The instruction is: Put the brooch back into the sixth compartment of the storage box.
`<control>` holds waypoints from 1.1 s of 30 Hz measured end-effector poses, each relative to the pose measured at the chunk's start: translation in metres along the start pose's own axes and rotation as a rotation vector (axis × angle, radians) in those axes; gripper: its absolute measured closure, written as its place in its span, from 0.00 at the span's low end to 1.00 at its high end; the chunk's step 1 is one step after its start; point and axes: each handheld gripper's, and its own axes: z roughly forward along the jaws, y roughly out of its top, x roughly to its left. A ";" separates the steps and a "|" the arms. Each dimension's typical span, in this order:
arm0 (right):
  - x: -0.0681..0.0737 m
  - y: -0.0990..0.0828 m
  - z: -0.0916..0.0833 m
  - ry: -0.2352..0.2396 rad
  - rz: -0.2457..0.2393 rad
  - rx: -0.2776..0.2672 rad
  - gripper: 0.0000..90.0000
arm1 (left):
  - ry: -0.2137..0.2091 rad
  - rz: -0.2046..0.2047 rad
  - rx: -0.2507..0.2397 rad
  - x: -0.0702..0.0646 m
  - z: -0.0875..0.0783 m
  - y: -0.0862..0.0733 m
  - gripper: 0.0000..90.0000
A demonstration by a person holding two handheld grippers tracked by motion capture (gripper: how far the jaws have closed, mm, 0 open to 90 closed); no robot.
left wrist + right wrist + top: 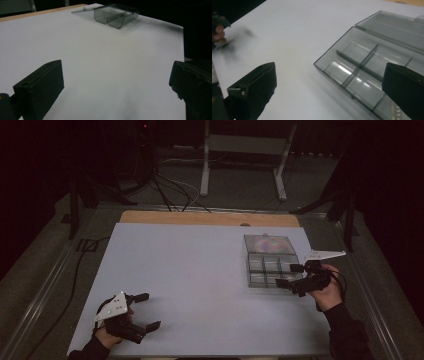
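The right tongs (289,275) stand wide open with nothing between the jaws, held in the person's right hand (327,290) at the near right corner of a clear compartment box (271,261). In the high view the two black jaws point toward the box, one at its right edge and one at its near corner; whether they touch the plastic cannot be told. In the right gripper view the same tongs (329,82) straddle the box's corner: the compartment box (367,62) lies ahead and to the right of the jaws, its thin dividers splitting it into small cells, and its lid lies folded back flat on the far side. The cells look empty, though a small pale streak shows at the cell nearest the right jaw, too unclear to name.

The left tongs (148,310) are open as well, jaws spread and empty, resting low over the near left part of the white surface (200,285) in the left hand (111,332). A grey three-cornered plate sits on top of them. In the left gripper view these tongs (116,82) frame bare surface, and the compartment box (116,16) lies well apart, far ahead and slightly right.

A wooden edge (210,218) borders the surface on the side farthest from both tongs.
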 end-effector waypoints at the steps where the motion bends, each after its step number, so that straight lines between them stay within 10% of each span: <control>1: 0.002 -0.001 0.001 -0.001 -0.002 0.000 0.00 | 0.002 -0.001 0.000 0.000 0.000 0.000 0.02; 33: 0.030 -0.088 0.023 0.054 -0.051 0.032 0.00 | 0.003 -0.004 -0.005 0.000 -0.002 -0.001 0.02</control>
